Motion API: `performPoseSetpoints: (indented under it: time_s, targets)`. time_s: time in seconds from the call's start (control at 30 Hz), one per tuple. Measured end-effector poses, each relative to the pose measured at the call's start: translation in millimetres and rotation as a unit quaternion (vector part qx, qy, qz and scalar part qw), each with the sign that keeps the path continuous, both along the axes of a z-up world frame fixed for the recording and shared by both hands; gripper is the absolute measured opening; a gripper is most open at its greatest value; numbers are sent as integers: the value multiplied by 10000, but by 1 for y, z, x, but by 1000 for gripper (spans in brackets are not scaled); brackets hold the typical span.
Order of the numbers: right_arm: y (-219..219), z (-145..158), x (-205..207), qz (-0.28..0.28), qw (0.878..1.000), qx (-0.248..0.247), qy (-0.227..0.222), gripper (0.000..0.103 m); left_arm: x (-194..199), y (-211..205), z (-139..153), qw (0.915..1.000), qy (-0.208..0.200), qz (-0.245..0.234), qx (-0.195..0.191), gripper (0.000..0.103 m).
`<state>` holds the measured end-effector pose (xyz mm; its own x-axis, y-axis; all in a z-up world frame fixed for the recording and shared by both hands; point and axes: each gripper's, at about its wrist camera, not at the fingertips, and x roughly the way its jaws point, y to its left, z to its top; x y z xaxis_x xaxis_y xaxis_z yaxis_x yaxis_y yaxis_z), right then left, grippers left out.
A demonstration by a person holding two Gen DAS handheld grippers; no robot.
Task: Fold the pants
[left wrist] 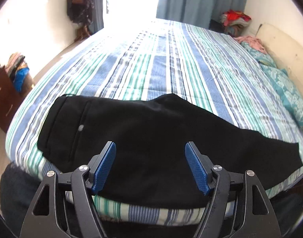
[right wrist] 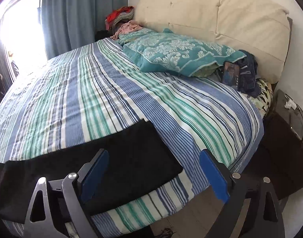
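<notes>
Black pants [left wrist: 151,138] lie flat along the near edge of the striped bed [left wrist: 161,63], waistband with a pale button at the left, leg ends at the right. My left gripper [left wrist: 150,146] is open and empty, hovering over the pants' middle near the bed edge. In the right wrist view the leg end of the pants [right wrist: 121,158] lies at lower left on the striped bed [right wrist: 131,99]. My right gripper [right wrist: 153,154] is open and empty, above the leg hem's right corner.
A teal patterned blanket [right wrist: 177,53] and dark clothes with a phone [right wrist: 230,73] lie by the cream headboard [right wrist: 220,19]. A clothes pile [left wrist: 235,20] sits in the far corner. A brown dresser [left wrist: 3,99] stands left; a dark nightstand [right wrist: 286,127] stands right.
</notes>
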<state>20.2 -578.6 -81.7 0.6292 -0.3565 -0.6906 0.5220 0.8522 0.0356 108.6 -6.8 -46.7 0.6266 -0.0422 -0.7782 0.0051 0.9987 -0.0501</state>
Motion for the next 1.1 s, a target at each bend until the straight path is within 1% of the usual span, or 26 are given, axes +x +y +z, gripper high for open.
performPoseSetpoints:
  time_s: [0.03,0.07,0.1,0.13,0.17,0.2,0.27,0.33,0.37,0.47,0.53,0.6,0.63,0.7,0.73,0.77,0.8,0.83,0.87,0.93,0.97,1.03,1.1]
  targets:
    - [12,8,3,67,9999,-15,-112,92,5,-5,-12,9998,6,-95,194,67]
    - [25,16,7,160,9995,58,-248,92,10,-13,-27,9988,114,-200,435,62]
    - [41,22,12,280,9988,186,-364,92,14,-19,-42,9968,350,-322,648,52]
    - [57,27,17,421,9976,316,-441,92,15,-22,-57,9941,659,-425,752,42]
    - [77,30,23,581,9961,439,-507,92,6,-23,-73,9915,933,-464,780,39]
    - [99,32,28,770,9939,555,-560,93,-5,-21,-84,9897,1067,-467,826,38]
    - [147,29,37,1254,9875,763,-568,95,-29,-24,-88,9899,791,-526,1050,38]
    - [197,18,44,1741,9792,913,-499,95,-45,-31,-86,9868,750,-651,1277,38]
    - [220,9,47,1979,9746,959,-432,95,-48,-32,-86,9867,743,-661,1289,38]
    - [275,-28,59,2469,9641,974,-100,95,-41,-26,-87,9898,771,-543,1068,38]
    - [294,-55,64,2573,9613,958,218,95,-44,-25,-88,9899,726,-554,1087,38]
    - [300,-79,67,2597,9592,955,577,96,-47,-26,-88,9895,654,-584,1147,39]
    - [302,-85,65,2632,9592,831,606,96,-47,-26,-89,9896,626,-585,1154,39]
    - [309,-90,62,2825,9563,454,600,103,-48,-26,-89,9904,611,-555,1113,39]
    - [313,-93,62,2866,9553,305,656,103,-48,-26,-89,9909,618,-533,1069,40]
    - [315,-95,61,2861,9560,212,614,103,-48,-24,-88,9917,621,-510,999,41]
    - [314,-96,59,2826,9575,215,537,103,-52,-23,-85,9928,614,-492,901,44]
    - [314,-97,59,2787,9589,253,477,103,-52,-21,-83,9940,601,-481,777,50]
    - [313,-98,58,2769,9596,259,427,103,-54,-18,-81,9951,573,-469,651,54]
    - [314,-98,57,2771,9599,206,381,103,-58,-15,-74,9967,471,-372,548,81]
    - [314,-98,57,2771,9599,197,369,103,-61,-14,-69,9976,352,-325,497,84]
    - [313,-97,60,2771,9600,200,358,103,-66,-13,-59,9985,107,-302,433,84]
    - [314,-96,61,2758,9604,188,347,103,-67,-13,-51,9985,-53,-269,469,85]
